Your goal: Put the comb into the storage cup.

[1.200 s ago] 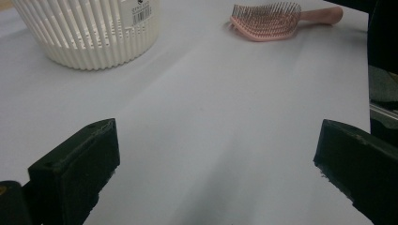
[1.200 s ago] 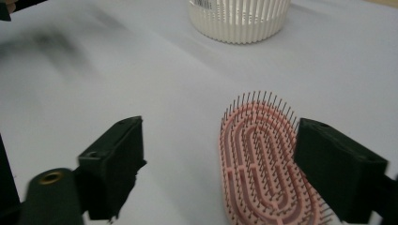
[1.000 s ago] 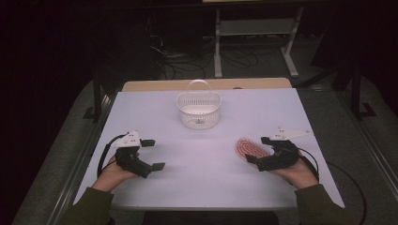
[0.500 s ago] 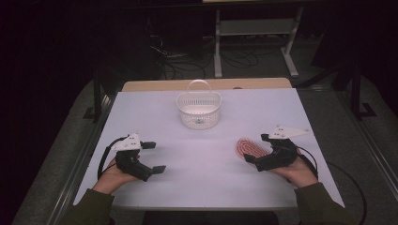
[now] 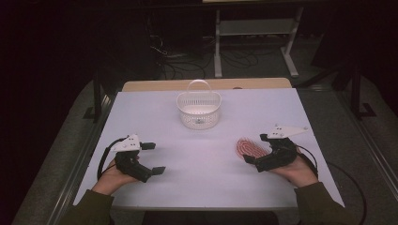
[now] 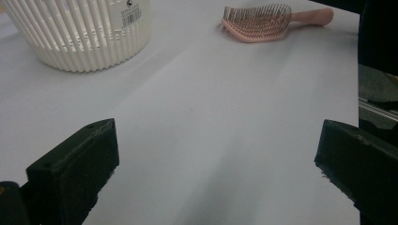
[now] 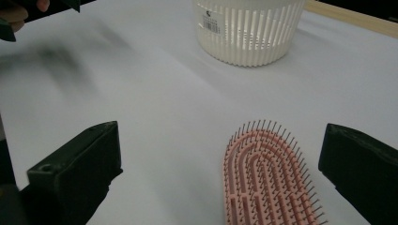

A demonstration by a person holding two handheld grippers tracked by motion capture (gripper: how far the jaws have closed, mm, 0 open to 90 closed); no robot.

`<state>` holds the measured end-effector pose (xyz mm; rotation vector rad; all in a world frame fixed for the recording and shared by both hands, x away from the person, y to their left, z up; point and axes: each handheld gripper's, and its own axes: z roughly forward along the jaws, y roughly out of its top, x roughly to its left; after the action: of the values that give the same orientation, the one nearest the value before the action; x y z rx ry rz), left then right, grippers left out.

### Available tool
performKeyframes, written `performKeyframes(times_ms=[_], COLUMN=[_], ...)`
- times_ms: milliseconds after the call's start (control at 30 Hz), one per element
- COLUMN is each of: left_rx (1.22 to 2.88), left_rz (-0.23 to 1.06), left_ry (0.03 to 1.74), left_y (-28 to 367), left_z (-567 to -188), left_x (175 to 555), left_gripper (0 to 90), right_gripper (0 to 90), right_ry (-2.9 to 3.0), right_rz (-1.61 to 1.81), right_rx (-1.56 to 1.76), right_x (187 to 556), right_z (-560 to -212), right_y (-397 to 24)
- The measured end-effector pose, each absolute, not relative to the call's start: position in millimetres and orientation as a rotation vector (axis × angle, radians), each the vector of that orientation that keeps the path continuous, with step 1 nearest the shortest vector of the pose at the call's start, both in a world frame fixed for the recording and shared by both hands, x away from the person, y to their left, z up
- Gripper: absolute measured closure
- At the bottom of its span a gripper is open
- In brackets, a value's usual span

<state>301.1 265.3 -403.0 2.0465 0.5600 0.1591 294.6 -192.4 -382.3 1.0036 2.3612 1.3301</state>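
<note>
While spread wide, right claw (image 5: pixel 257 151) straddles hairbrush (image 7: pixel 267 178); nothing gripped.

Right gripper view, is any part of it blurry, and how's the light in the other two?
Right gripper view: the hairbrush is sharp, the far upper-left table smeared with dark blur. Left gripper view: evenly lit, basket crisp. High view: bright table, surroundings nearly black.
</note>
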Motion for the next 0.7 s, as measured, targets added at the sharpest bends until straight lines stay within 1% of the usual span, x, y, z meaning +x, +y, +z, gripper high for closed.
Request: performKeyframes(times_ms=[700], left_rx=[2.046], left_rz=[0.158], left_ry=[0.561], left_y=[267], left_z=[-402], left_x=[300], left_gripper=[0.0], right_gripper=[0.0], right_ry=[2.363], right_rz=[1.277], right_rx=[0.989], right_x=[304], right_z=[-372], right_y=[-206])
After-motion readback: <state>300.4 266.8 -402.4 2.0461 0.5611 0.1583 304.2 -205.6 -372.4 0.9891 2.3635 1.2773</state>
